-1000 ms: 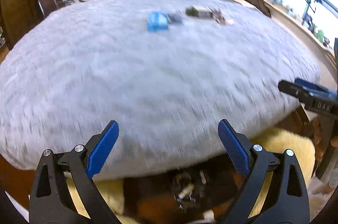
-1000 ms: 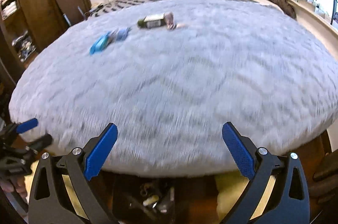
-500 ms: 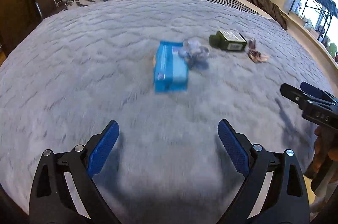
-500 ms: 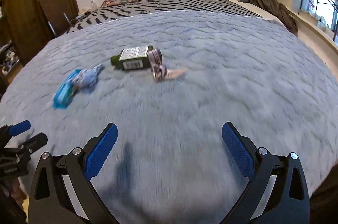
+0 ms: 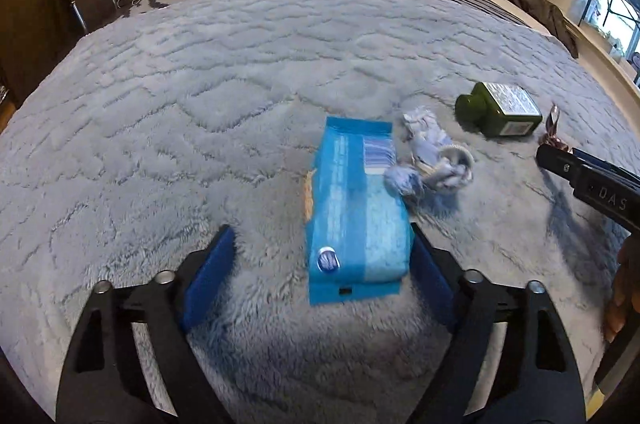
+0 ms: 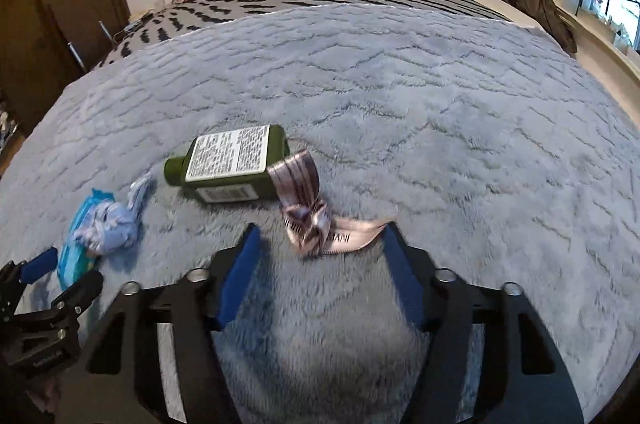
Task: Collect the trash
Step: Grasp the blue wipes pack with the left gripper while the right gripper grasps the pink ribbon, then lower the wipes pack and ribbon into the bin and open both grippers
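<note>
Trash: four loose items mid-bed on the fluffy grey blanket (image 5: 200, 112).
Blue packet (image 5: 356, 220): flat, soft plastic pack, looks light; lies lengthwise, near end between the left jaws. Best taken across its narrow width; film may slip or crumple.
Left gripper (image 5: 320, 264): jaws apart and just been closing, right pad at the packet's edge, left pad clear of it; no grip yet.
Blue wad (image 5: 430, 160): crumpled, soft, touching the packet's right side.
Green bottle (image 6: 232, 162): on its side, rigid, probably the heaviest; grip across the flat body.
Ribbon (image 6: 316, 220): limp striped strip against the bottle's base; pinch at the knot.
Right gripper (image 6: 320, 260): jaws apart, just been closing either side of the ribbon, not clamped.
</note>
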`<act>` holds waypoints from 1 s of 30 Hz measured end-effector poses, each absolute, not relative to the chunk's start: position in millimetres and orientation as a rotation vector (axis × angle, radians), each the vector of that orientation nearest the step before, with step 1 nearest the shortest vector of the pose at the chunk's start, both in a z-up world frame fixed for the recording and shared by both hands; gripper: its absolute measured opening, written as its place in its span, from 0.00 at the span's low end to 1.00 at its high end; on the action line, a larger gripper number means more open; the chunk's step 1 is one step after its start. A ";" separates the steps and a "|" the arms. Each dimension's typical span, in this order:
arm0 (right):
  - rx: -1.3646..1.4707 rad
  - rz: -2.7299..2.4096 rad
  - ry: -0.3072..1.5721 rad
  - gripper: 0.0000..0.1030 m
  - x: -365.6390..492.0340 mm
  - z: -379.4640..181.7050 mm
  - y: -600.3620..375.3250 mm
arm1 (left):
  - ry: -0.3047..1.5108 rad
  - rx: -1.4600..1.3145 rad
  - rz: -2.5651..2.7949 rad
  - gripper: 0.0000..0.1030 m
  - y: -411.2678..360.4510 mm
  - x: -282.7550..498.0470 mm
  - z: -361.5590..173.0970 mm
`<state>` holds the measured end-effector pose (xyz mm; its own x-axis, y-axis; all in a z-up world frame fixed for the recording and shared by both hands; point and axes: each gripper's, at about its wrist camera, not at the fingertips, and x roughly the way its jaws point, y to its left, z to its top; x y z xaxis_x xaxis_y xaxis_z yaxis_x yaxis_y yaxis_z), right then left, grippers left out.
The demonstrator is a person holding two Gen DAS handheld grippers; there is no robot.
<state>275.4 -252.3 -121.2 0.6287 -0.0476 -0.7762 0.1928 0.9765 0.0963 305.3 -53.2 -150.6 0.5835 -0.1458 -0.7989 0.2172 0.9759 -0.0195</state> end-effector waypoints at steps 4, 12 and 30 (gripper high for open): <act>0.214 -0.155 0.876 0.25 273.4 -122.0 -260.6 | 0.911 0.098 -0.203 0.43 -51.5 304.6 -146.9; 0.180 -0.093 0.856 0.16 230.8 -115.6 -257.4 | 0.900 0.076 -0.241 0.40 -32.9 273.9 -143.0; 0.135 0.120 0.745 0.16 46.1 -92.3 -203.1 | 0.777 0.095 -0.368 0.40 -18.8 92.8 -106.6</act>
<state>46.1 -203.1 -92.3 0.7292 0.1568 -0.6661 -0.0609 0.9844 0.1651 92.8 -18.8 -106.6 0.6533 -0.2889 -0.6998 0.3580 0.9323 -0.0506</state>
